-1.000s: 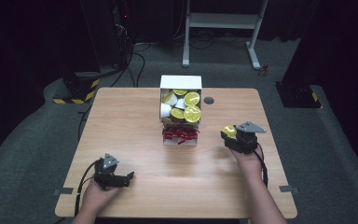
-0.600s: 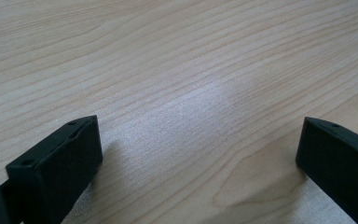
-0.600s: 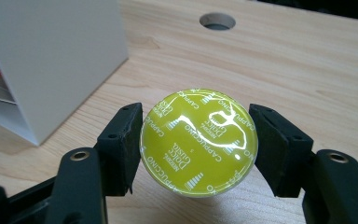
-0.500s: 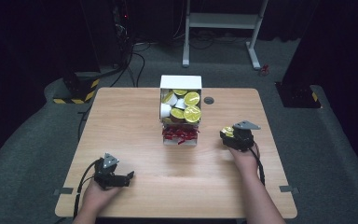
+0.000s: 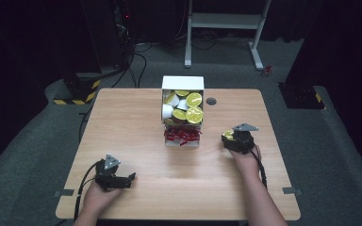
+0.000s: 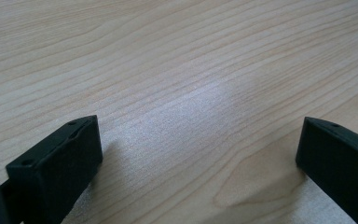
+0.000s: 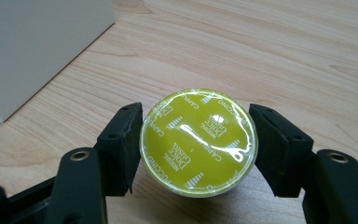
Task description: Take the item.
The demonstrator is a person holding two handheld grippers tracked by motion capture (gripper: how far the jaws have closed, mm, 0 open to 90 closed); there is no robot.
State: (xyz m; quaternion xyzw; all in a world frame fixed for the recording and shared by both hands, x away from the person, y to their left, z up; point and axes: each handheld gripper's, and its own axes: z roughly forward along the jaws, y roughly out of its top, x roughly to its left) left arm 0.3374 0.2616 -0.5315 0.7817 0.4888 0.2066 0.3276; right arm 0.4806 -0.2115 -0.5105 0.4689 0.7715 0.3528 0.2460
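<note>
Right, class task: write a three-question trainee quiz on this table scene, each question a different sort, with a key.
1. True or false: the right gripper is shut on a yellow-lidded capsule.
2. The left gripper has its jaws: A) open over bare table, B) shut on a capsule, C) inside the box.
3. What does the white box hold?

Key: 1 true; 2 A; 3 yellow-lidded capsules like the held one.

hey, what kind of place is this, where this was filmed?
Probably a lab or recording studio set up for data capture, not a home. A lone wooden table stands on grey carpet amid dark curtains, cables trail over the floor behind it, and a white equipment stand sits beyond. A box of coffee capsules is the only prop.
</note>
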